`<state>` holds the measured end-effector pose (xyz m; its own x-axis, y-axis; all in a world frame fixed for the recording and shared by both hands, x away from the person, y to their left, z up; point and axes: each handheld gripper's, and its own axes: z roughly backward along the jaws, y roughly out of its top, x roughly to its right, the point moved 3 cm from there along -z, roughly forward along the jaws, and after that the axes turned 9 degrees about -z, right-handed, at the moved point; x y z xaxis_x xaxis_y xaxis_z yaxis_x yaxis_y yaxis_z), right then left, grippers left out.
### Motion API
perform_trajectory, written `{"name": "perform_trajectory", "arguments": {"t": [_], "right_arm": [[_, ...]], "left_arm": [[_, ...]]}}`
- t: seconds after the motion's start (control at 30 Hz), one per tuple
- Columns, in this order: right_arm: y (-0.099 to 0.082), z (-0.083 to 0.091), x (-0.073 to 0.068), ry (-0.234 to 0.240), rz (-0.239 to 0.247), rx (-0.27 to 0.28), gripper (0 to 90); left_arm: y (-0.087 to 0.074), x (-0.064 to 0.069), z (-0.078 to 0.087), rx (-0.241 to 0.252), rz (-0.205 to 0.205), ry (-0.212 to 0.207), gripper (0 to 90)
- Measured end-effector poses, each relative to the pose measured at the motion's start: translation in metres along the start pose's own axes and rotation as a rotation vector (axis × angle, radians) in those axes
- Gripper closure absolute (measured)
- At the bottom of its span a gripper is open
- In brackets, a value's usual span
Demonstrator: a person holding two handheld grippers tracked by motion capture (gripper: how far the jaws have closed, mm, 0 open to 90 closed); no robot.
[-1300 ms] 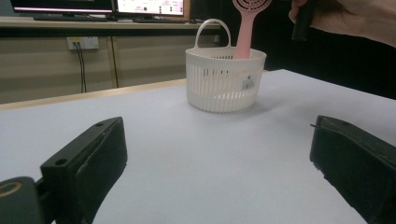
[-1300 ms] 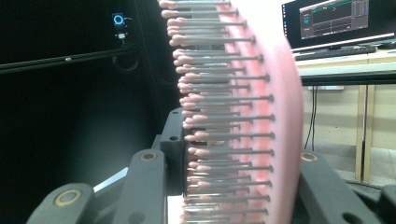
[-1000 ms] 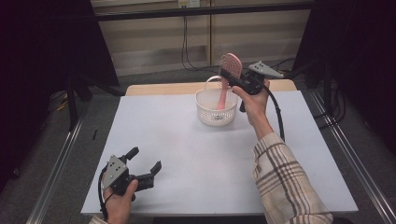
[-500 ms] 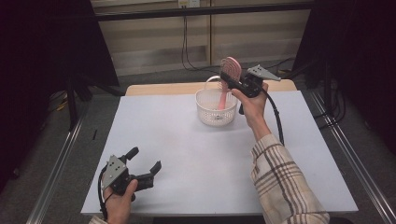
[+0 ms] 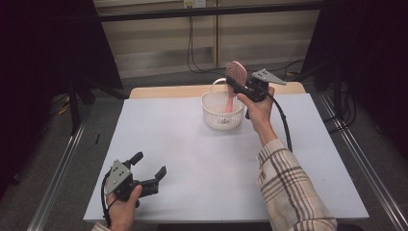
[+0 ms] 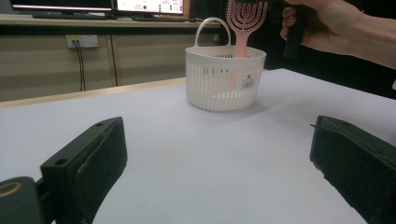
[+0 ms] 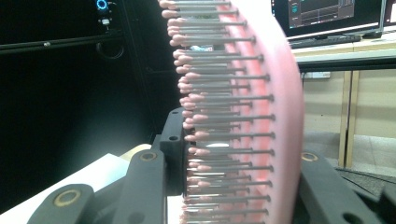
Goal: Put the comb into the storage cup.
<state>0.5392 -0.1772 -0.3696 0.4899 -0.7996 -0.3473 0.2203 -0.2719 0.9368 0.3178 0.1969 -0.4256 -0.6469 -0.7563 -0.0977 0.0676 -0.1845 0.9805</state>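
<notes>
While the white table [image 5: 192, 159] takes most of the high view, a person's right forearm in a plaid sleeve [image 5: 288, 192] reaches over it toward the far edge; the left hand [image 5: 122, 211] comes in at the near left corner. Beyond the table there are monitors [image 6: 149, 5] on a wooden bench, but their text is too small to read.

Near the far edge of the table stands a white slotted basket [image 5: 221, 113] with a hoop handle; in the left gripper view it carries a small label [image 6: 247, 80] on its wall, and the writing on this label cannot be read. A pink hairbrush [image 5: 235, 79] stands upright with its handle down inside the basket and its oval head above the rim; in the right gripper view its head [image 7: 275, 116] shows rows of grey pins with pink tips.

The right gripper [image 5: 239, 86] is held above the basket; its jaws are clamped on the head of the hairbrush, one black jaw on the pin side and the other on the back.

The left gripper [image 5: 149, 168] rests low over the near left part of the table, well apart from the basket; its jaws are wide apart and they hold nothing, with only bare table between them.
</notes>
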Motion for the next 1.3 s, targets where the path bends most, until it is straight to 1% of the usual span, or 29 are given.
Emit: {"name": "perform_trajectory", "arguments": {"t": [0.07,0.13,0.17,0.2,0.23,0.27,0.3,0.4,0.47,0.5,0.6,0.73,0.77,1.0,1.07,1.13,1.2,1.23,1.27,1.3], "right_arm": [[-0.002,-0.001,0.001,-0.003,0.006,-0.005,62.7],[-0.004,-0.002,0.001,-0.003,-0.003,-0.009,62.7],[-0.005,-0.002,0.002,-0.005,-0.003,-0.011,62.7],[-0.006,-0.002,0.002,-0.006,-0.006,-0.012,62.7],[-0.007,-0.002,0.003,-0.007,-0.008,-0.01,62.7],[-0.008,-0.002,0.004,-0.01,-0.012,-0.012,62.7],[-0.009,-0.002,0.005,-0.011,-0.01,-0.013,62.7],[-0.013,-0.001,0.008,-0.012,-0.012,-0.021,62.7],[-0.015,-0.001,0.009,-0.012,-0.012,-0.036,62.7],[-0.016,-0.001,0.01,-0.015,-0.013,-0.035,62.7],[-0.018,0.0,0.012,-0.014,-0.017,-0.039,62.7],[-0.021,0.0,0.014,-0.016,-0.02,-0.041,62.7],[-0.021,0.0,0.014,-0.017,-0.02,-0.038,62.7],[-0.023,-0.002,0.009,-0.007,-0.018,-0.04,62.7],[-0.022,-0.002,0.009,-0.01,-0.029,-0.033,62.7],[-0.019,-0.003,0.004,0.001,-0.037,-0.012,62.7],[-0.018,-0.005,0.0,0.008,-0.033,-0.013,62.7],[-0.018,-0.006,-0.001,0.006,-0.034,-0.011,62.7],[-0.018,-0.006,0.0,0.006,-0.032,-0.009,62.7],[-0.019,-0.006,0.001,0.005,-0.041,-0.014,62.7]], "left_arm": [[0.0,0.001,0.0,0.007,0.016,0.001,4.1],[0.001,0.001,0.0,0.012,0.009,0.005,4.1],[0.001,0.0,0.001,0.008,-0.004,0.008,4.1],[0.001,0.0,0.001,0.007,-0.002,0.01,4.1],[0.001,0.001,0.0,0.012,0.011,0.01,4.1],[0.001,0.001,0.0,0.011,0.01,0.011,4.1],[0.001,0.0,0.001,0.007,0.0,0.011,4.1],[0.001,0.001,0.001,0.005,-0.002,0.006,4.1],[0.001,0.001,0.001,0.007,-0.002,0.008,4.1],[0.001,0.0,0.001,0.012,-0.002,0.012,4.1],[0.0,0.0,0.001,0.003,-0.005,0.009,4.1],[0.001,0.001,0.001,0.007,-0.006,0.008,4.1],[0.001,0.001,0.001,0.006,-0.011,0.008,4.1],[0.001,0.001,0.001,0.006,-0.006,0.007,4.1],[0.001,0.001,0.001,0.009,-0.01,0.008,4.1],[0.001,0.001,0.0,0.005,-0.008,0.009,4.1],[0.001,0.002,0.0,0.004,-0.012,0.005,4.1],[0.001,0.002,0.0,0.008,-0.007,0.005,4.1],[0.001,0.002,0.001,0.008,-0.012,0.006,4.1],[0.001,0.002,0.001,0.007,-0.01,0.007,4.1]]}}
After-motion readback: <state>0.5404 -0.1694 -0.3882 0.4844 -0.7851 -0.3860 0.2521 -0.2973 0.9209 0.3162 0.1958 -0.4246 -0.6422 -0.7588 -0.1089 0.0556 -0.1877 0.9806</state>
